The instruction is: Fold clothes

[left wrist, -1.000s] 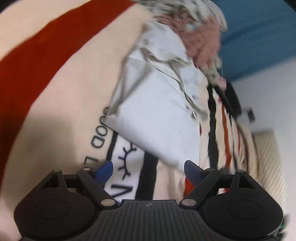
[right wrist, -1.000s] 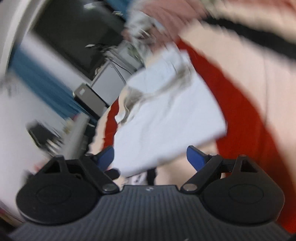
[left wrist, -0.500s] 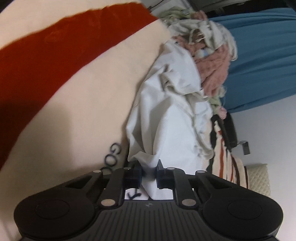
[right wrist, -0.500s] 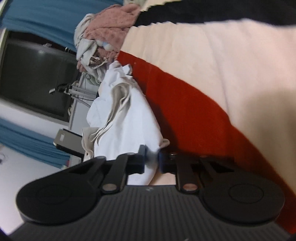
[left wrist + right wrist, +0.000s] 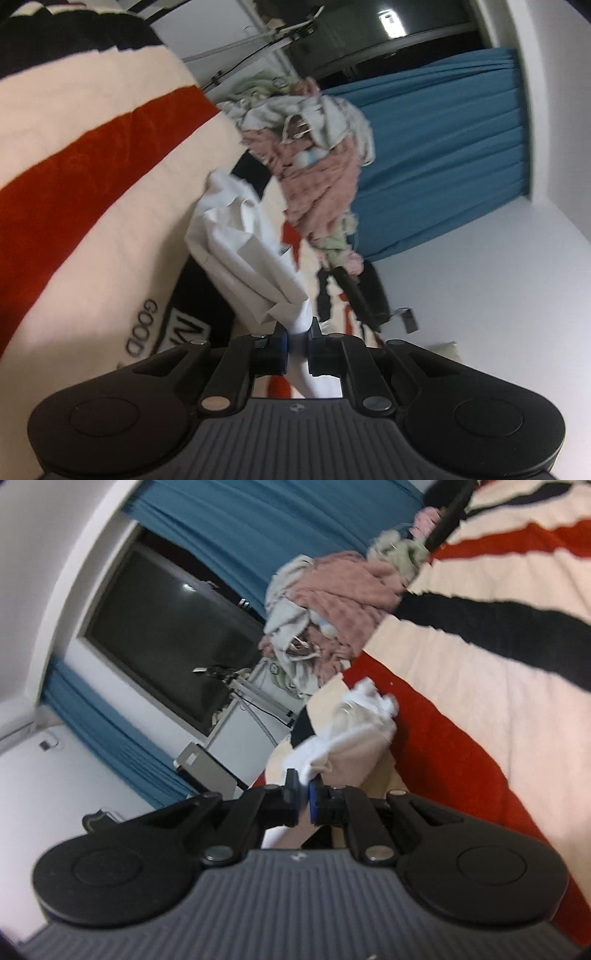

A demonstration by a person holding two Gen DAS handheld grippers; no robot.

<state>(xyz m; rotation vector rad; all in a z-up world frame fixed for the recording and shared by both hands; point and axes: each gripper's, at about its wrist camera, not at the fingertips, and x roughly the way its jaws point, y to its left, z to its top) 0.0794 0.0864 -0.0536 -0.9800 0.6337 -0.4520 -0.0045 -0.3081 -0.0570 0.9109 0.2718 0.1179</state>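
Left tongs (image 5: pixel 297 341): I have them clamped on white garment (image 5: pixel 243 258).
Right tongs (image 5: pixel 303 798): clamped on same garment's other corner.
Beneath: striped blanket (image 5: pixel 92 155).
Behind: clothes pile (image 5: pixel 314 155).

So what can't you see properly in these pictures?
- White garment: left view, bunched folds hide which kind it is.
- Blanket lettering: left view, left claw body covers the rest.
- Laundry pile: right view, too blurred to count the pieces.
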